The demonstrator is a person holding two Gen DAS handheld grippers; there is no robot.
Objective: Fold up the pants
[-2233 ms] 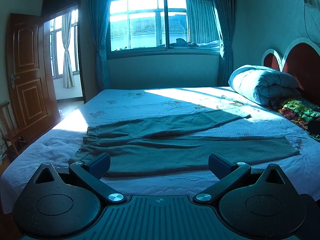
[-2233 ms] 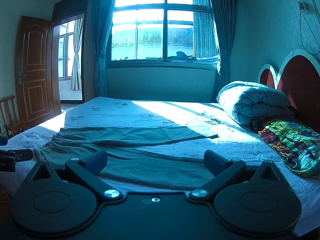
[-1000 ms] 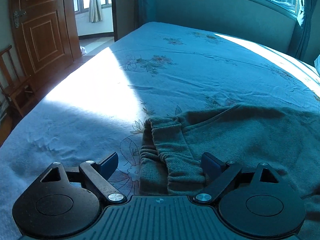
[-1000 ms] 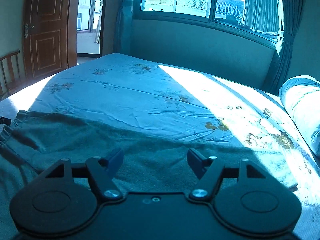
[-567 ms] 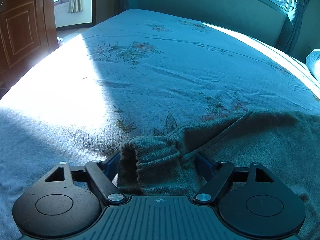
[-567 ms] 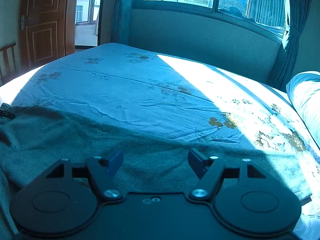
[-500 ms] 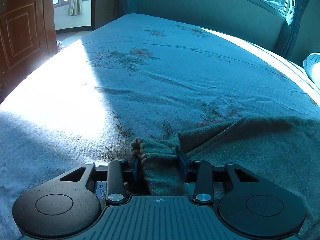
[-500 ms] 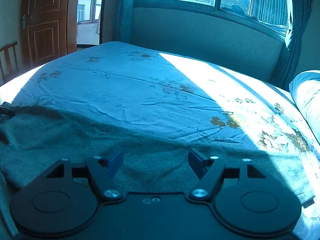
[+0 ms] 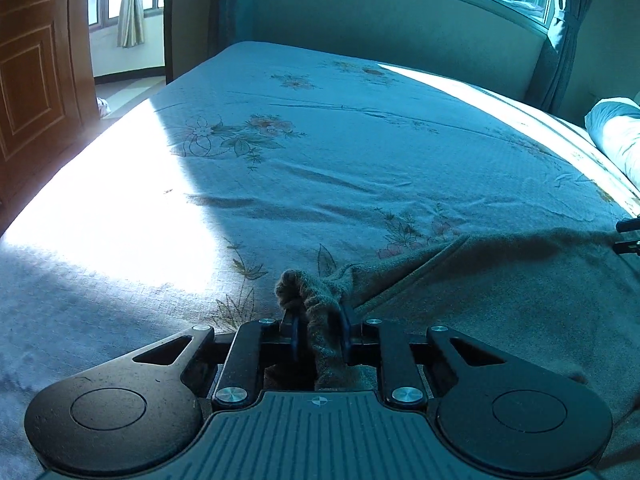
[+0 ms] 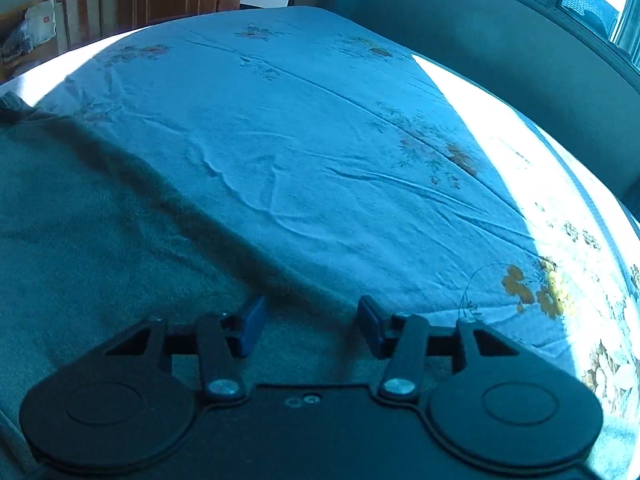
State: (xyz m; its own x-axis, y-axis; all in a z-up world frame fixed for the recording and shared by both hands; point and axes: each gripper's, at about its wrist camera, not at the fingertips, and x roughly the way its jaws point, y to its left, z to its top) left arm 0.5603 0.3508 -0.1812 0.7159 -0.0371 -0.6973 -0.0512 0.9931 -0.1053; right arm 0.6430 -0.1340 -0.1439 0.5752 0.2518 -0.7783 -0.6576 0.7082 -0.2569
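Dark green pants (image 9: 500,300) lie flat on the floral bed sheet (image 9: 320,140). My left gripper (image 9: 318,320) is shut on the bunched waistband corner (image 9: 304,284), which sticks up between the pads. In the right wrist view the pants (image 10: 100,220) fill the lower left. My right gripper (image 10: 310,320) hangs low over their far edge. Its jaws are closing, with fabric lying under and between the blue pads (image 10: 252,320) but not pinched. A dark tip of the right gripper (image 9: 628,236) shows at the left view's right edge.
A wooden door (image 9: 36,80) stands past the bed's left edge, with a chair (image 10: 80,12) near it. A rolled duvet (image 9: 616,136) lies at the far right. The wall under the window (image 9: 400,20) bounds the bed's far side. Sunlit sheet (image 10: 320,140) lies beyond the pants.
The left jaws went from wide open to shut on the waistband corner. The right gripper dropped, tilted down and rolled toward the pants' far edge, and its jaws narrowed.
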